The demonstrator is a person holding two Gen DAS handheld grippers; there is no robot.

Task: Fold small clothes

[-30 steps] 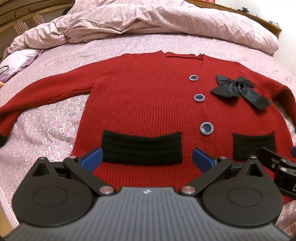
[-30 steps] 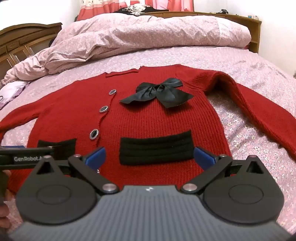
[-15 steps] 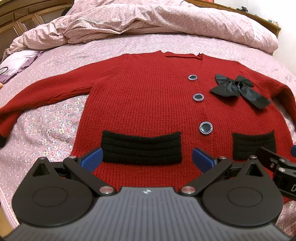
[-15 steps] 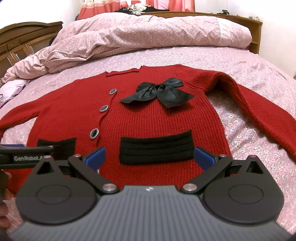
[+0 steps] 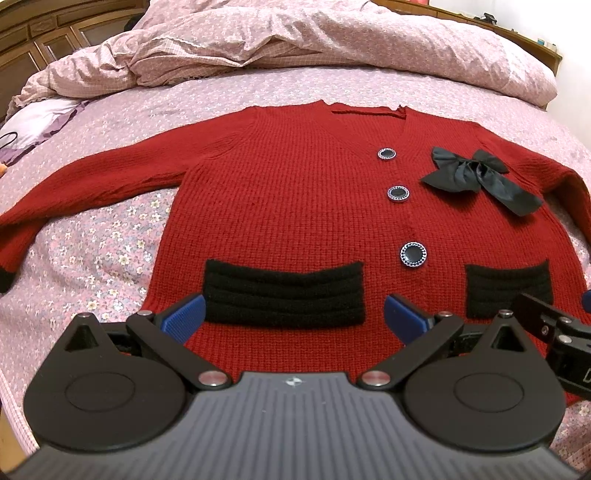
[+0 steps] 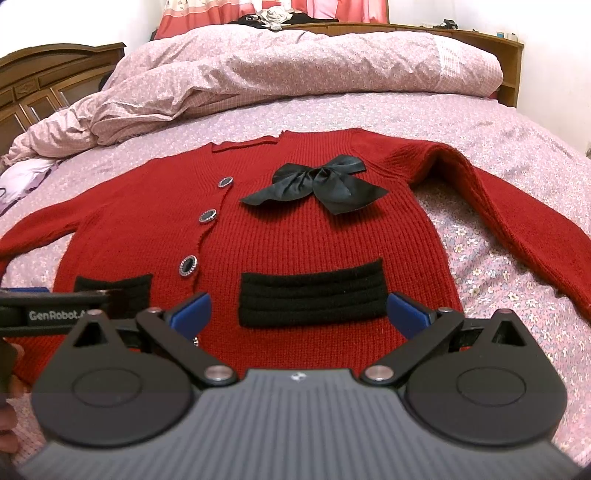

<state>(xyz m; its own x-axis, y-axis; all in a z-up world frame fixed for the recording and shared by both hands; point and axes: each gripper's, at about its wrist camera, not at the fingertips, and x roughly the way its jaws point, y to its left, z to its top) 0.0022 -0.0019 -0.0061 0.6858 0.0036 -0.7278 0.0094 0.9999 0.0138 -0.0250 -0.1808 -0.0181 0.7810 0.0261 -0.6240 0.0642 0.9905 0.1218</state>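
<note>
A red knitted cardigan (image 5: 288, 206) (image 6: 280, 240) lies flat and face up on the bed, sleeves spread to both sides. It has black pocket bands, three dark buttons and a black bow (image 5: 476, 177) (image 6: 321, 182). My left gripper (image 5: 293, 317) hovers open over the hem by the left pocket band (image 5: 284, 293). My right gripper (image 6: 299, 312) is open above the right pocket band (image 6: 314, 295). Neither holds anything. Each gripper shows at the edge of the other's view.
The bed has a pink floral sheet (image 5: 92, 266). A rumpled pink duvet (image 5: 295, 33) (image 6: 295, 62) is heaped at the far end. Wooden furniture (image 6: 44, 81) stands at the back left, a wooden headboard shelf (image 6: 509, 48) at the back right. A pale cloth (image 5: 33, 122) lies at the left.
Both views have shifted very slightly, the cardigan sitting a touch lower in frame. The grippers stay open and the cardigan lies as before.
</note>
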